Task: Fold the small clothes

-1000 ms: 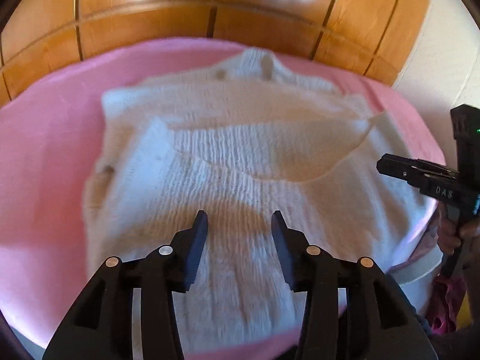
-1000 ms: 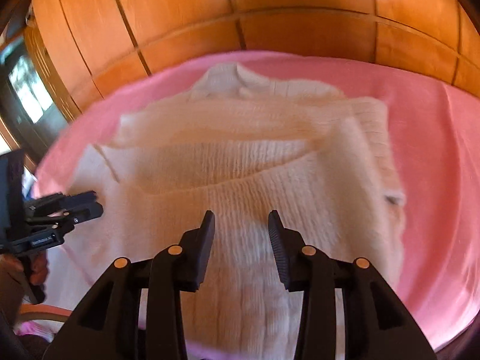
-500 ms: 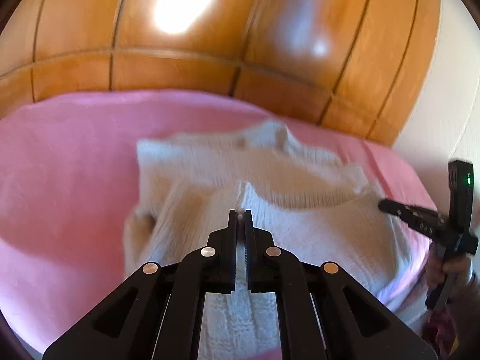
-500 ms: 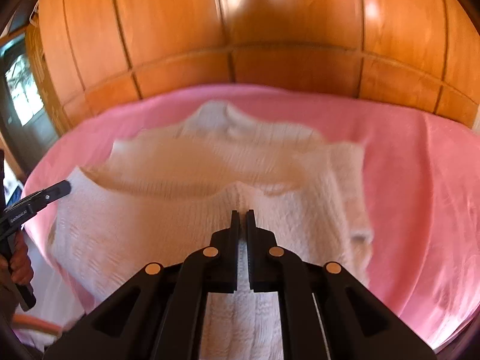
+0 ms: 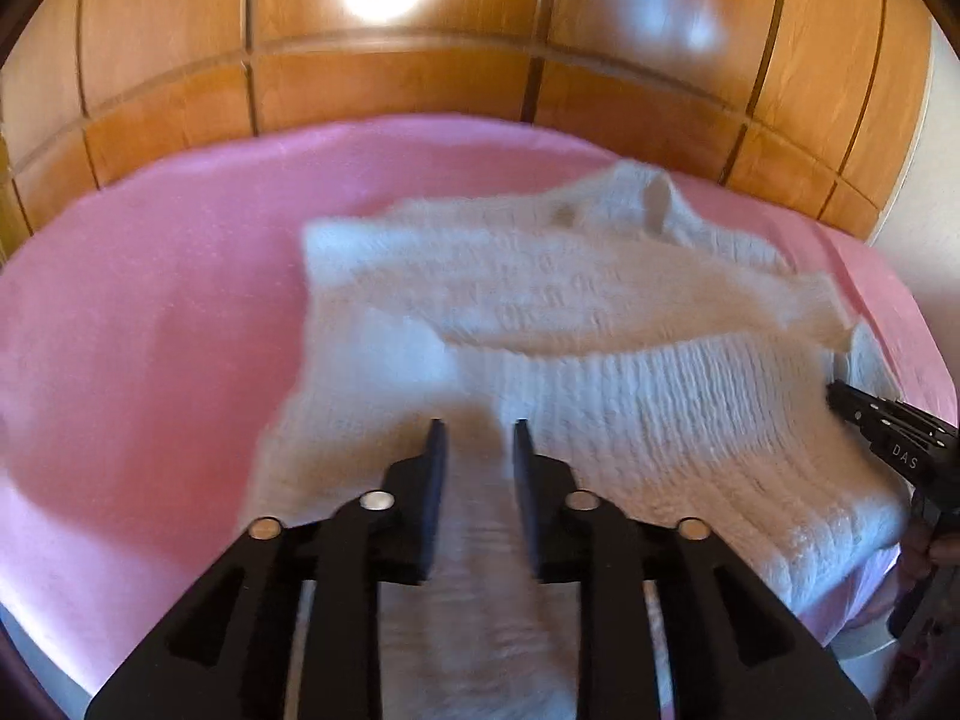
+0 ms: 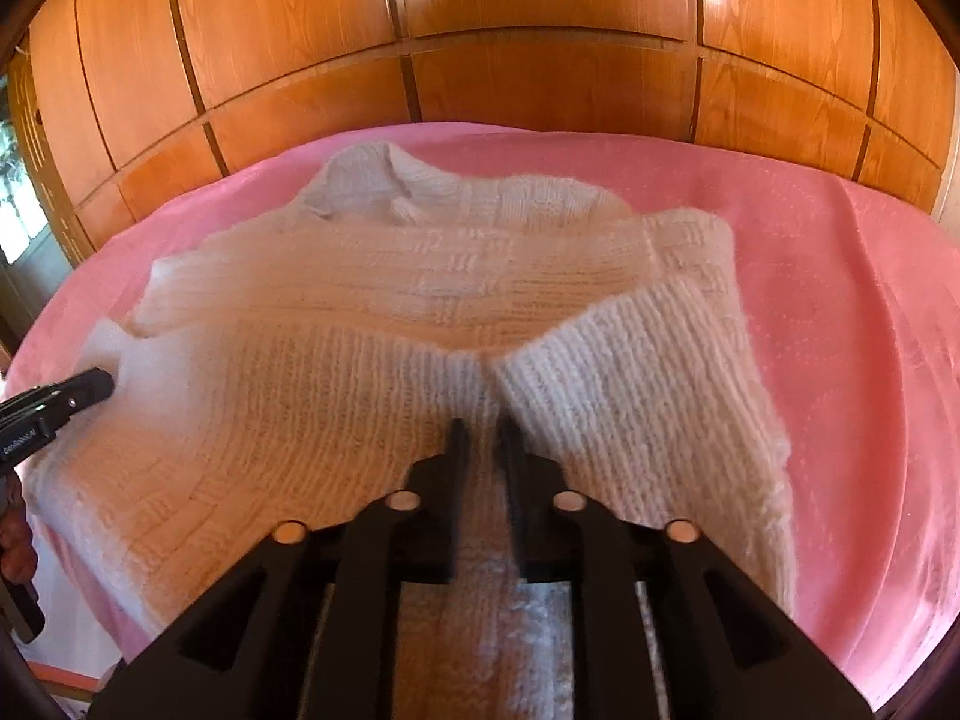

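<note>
A white knitted sweater (image 5: 600, 324) lies on the pink cover (image 5: 150, 324), collar at the far end, lower half folded up over the chest. My left gripper (image 5: 475, 429) sits over the folded hem, jaws parted, with knit between them. My right gripper (image 6: 481, 429) is nearly closed on a ridge of the hem of the sweater (image 6: 372, 300), which puckers up at its tips. Each gripper shows in the other's view: the right one at the sweater's right edge (image 5: 888, 426), the left one at its left edge (image 6: 60, 399).
A wooden panelled headboard (image 6: 540, 60) runs behind the pink cover (image 6: 840, 300). A white wall (image 5: 936, 210) stands at the right. The cover's near edge drops off below the sweater. A window (image 6: 18, 204) shows at far left.
Both grippers closed on the hem and carried it up toward the collar. Now the left jaws have parted again; the right jaws have eased slightly but still pinch the knit.
</note>
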The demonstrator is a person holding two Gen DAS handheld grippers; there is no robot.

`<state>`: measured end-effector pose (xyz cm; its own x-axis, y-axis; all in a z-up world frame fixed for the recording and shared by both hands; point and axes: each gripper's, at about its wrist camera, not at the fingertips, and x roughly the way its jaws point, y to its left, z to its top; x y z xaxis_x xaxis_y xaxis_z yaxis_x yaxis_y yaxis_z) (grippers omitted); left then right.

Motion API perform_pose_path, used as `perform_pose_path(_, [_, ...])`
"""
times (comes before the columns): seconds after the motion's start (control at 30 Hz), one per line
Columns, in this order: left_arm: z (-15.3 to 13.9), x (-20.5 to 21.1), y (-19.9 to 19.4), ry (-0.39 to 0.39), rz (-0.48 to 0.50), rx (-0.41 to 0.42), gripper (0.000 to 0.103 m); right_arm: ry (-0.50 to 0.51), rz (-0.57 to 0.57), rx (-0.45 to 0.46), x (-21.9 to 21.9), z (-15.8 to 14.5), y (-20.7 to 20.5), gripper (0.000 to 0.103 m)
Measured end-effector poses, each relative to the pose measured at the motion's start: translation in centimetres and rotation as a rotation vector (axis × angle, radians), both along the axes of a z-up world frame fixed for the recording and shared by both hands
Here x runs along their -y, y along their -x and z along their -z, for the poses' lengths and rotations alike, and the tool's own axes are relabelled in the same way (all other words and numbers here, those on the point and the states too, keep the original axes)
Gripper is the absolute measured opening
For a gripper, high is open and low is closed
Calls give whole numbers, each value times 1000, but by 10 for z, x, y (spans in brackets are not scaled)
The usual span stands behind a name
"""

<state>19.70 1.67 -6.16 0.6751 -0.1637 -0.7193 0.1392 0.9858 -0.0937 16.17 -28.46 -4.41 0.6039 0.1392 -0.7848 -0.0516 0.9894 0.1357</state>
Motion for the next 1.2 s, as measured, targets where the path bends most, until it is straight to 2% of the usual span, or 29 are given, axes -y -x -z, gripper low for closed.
perform_pose_path(0.03, [-5,-6,4,-31,-21,22,42,-19,-4,1,2,-2,0,31])
perform_pose_path(0.07, [-7,-10,4,-44,-36,30,45,-26,-9,4,2,-4,4,39])
perform_pose_path(0.2, [-8,-28,4,-60,-64,21,46,-10,-27,12,-5,-8,7,45])
perform_pose_path(0.27, [-9,-33,1,-51,-45,1,51,-14,-37,21,-5,-14,10,51])
perform_pose_path(0.3, [-9,-33,-2,-52,-26,-7,62,-9,-38,35,-4,-20,12,51])
perform_pose_path(0.47, [-2,-25,-15,-106,53,-24,64,16,8,87,23,-43,24,61])
perform_pose_path(0.53, [9,-19,-25,-134,83,-61,62,45,36,88,38,-45,24,65])
perform_pose_path(0.57, [13,-18,-27,-139,85,-69,55,58,51,78,45,-43,22,65])
perform_pose_path(0.67, [16,-18,-28,-134,99,-56,40,69,70,43,61,-33,11,65])
perform_pose_path(0.7, [15,-18,-26,-133,99,-52,31,72,62,29,62,-29,5,65])
perform_pose_path(0.73, [13,-19,-25,-138,99,-41,23,77,51,18,62,-25,1,63])
perform_pose_path(0.8, [11,-18,-23,-152,99,-26,16,105,23,-5,57,-16,-7,50])
perform_pose_path(0.83, [10,-17,-21,-163,95,-15,10,119,13,-12,55,-13,-8,26])
perform_pose_path(0.87, [8,-17,-19,-169,91,-5,7,171,2,-10,48,-11,-8,6])
perform_pose_path(0.9, [5,-17,-17,-169,87,8,7,219,-1,5,43,-12,-5,7])
perform_pose_path(1.03, [-14,-25,-3,-132,66,53,7,264,11,54,43,-26,11,6])
perform_pose_path(1.2, [-43,-36,15,-80,77,111,6,211,10,128,45,-68,23,6])
